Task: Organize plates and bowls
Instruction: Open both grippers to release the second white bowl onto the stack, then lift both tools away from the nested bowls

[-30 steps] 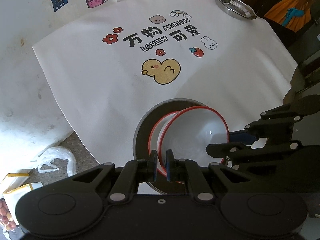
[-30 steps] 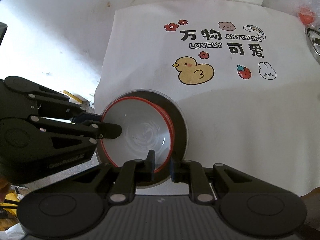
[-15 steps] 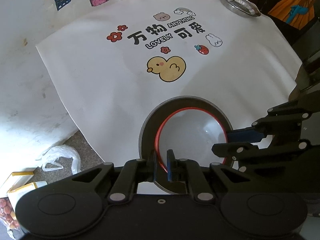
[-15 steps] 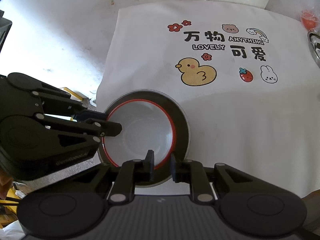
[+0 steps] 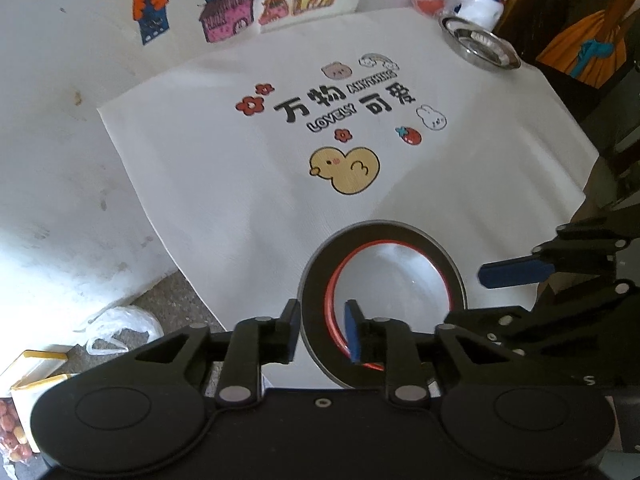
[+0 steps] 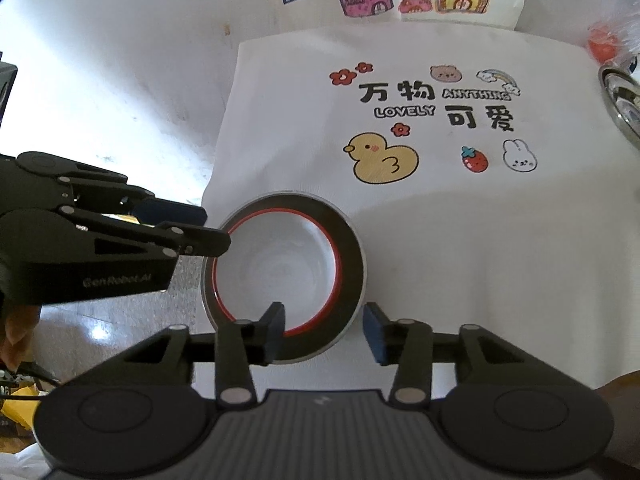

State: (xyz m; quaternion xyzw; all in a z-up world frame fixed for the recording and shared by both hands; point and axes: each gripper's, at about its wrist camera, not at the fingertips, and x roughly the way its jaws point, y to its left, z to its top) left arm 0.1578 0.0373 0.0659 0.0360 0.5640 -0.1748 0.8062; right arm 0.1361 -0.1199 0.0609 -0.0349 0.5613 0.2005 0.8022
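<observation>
Bowl, white with a red rim, sits nested in a dark plate with a pale outer edge, and that plate rests on the near edge of a white printed cloth spread over the surface.

Seen from the left wrist, the left gripper has its fingers spread apart with nothing between them pinched: the left finger stands just outside the plate's near-left edge, the right, blue-padded finger reaches over the bowl's red rim into its hollow. The right gripper comes in from the plate's right side, its blue pad just clear of the edge.

From the right wrist, the right gripper is opened wide around the plate's near edge; one finger overlaps the bowl's rim, the other stands just off the plate's near-right edge, and neither grips. The left gripper reaches in from the plate's left, its tips at the edge.

The bowl holds nothing visible. Beyond the plate, the cloth shows a yellow duck, and well past it to the right a shiny metal dish sits near the cloth's far corner; its contents cannot be made out.
</observation>
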